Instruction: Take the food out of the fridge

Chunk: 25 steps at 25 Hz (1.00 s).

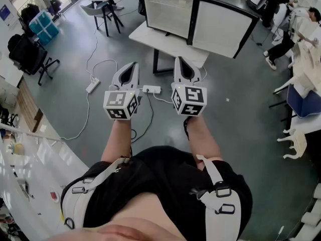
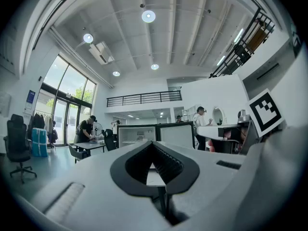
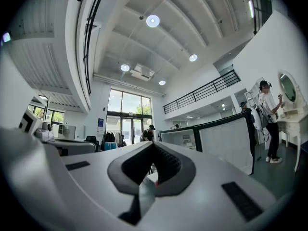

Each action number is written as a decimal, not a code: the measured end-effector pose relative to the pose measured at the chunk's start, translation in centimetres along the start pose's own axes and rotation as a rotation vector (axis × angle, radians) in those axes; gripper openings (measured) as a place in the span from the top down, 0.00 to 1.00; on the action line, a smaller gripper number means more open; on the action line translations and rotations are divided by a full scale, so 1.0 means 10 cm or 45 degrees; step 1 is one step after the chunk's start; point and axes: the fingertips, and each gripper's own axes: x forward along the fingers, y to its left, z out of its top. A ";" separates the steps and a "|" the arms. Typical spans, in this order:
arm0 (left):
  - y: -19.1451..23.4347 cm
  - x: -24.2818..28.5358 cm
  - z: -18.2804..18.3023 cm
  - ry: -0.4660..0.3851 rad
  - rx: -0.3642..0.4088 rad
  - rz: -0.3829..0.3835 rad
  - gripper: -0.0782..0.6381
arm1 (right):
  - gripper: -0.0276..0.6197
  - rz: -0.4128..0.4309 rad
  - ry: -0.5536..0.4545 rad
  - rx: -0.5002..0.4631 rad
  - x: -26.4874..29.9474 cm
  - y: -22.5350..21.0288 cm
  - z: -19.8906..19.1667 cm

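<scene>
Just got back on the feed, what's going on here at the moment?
A person stands on the floor a short way from a small fridge that sits on a white table. Its door is swung open. The person holds the left gripper and the right gripper out level toward it. Both have their jaws shut with nothing between them. No food has been taken out yet, and what is inside the fridge is too small to make out.
</scene>
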 end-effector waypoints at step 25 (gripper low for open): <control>0.68 0.07 -0.35 0.035 -0.010 -0.057 0.90 | 0.95 0.023 0.049 0.092 0.55 0.47 -0.54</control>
